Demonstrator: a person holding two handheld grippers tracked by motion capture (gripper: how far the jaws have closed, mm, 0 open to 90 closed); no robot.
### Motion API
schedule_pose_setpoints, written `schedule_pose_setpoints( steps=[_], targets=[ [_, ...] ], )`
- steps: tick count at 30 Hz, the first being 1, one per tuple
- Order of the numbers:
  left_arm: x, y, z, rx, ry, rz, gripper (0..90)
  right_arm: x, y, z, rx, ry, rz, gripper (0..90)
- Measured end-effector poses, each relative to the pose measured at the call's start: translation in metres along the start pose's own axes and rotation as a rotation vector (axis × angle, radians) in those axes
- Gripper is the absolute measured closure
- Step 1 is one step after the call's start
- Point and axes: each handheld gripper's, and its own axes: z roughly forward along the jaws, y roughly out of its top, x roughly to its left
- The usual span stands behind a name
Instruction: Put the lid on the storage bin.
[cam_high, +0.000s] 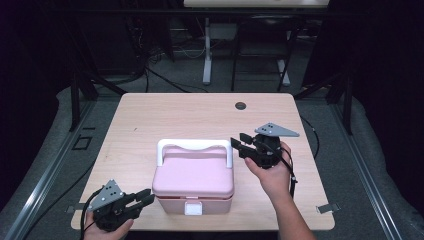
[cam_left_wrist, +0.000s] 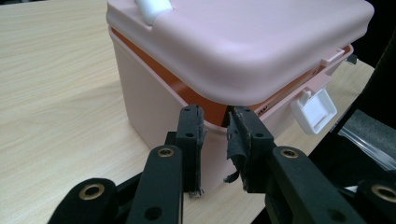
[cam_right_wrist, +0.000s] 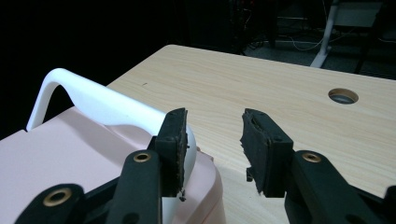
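A pink lidded box (cam_high: 192, 175) with a white handle (cam_high: 195, 145) and a white front latch (cam_high: 193, 208) stands in the middle of the table. My left gripper (cam_high: 148, 196) is open at the box's front left corner, tips just short of it. In the left gripper view the gripper (cam_left_wrist: 215, 114) holds nothing. Its tips sit under the lid (cam_left_wrist: 233, 42), where an orange strip shows below the rim, and the latch (cam_left_wrist: 314, 111) hangs loose. My right gripper (cam_high: 236, 145) is open beside the handle's right end. In the right gripper view the gripper (cam_right_wrist: 212, 116) has the handle (cam_right_wrist: 93, 100) just left of its left jaw.
The wooden table (cam_high: 200, 110) has a round cable hole (cam_high: 241, 105) near its far edge. Bare tabletop lies behind and to both sides of the box. Dark floor, cables and a white desk leg (cam_high: 206, 50) lie beyond the table.
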Motion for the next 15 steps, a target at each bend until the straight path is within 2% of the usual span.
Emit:
schedule_pose_setpoints(
  steps=[9,15],
  targets=[
    [0.0007,-0.0043,0.0013,0.001,0.0,-0.019,73.5,-0.0001,-0.0001,0.0001,0.004,0.0,-0.002,59.4],
    [0.0001,-0.0076,0.0031,0.027,0.0,-0.018,74.4,0.0,0.0001,-0.0004,0.003,0.0,-0.004,59.3]
  ],
)
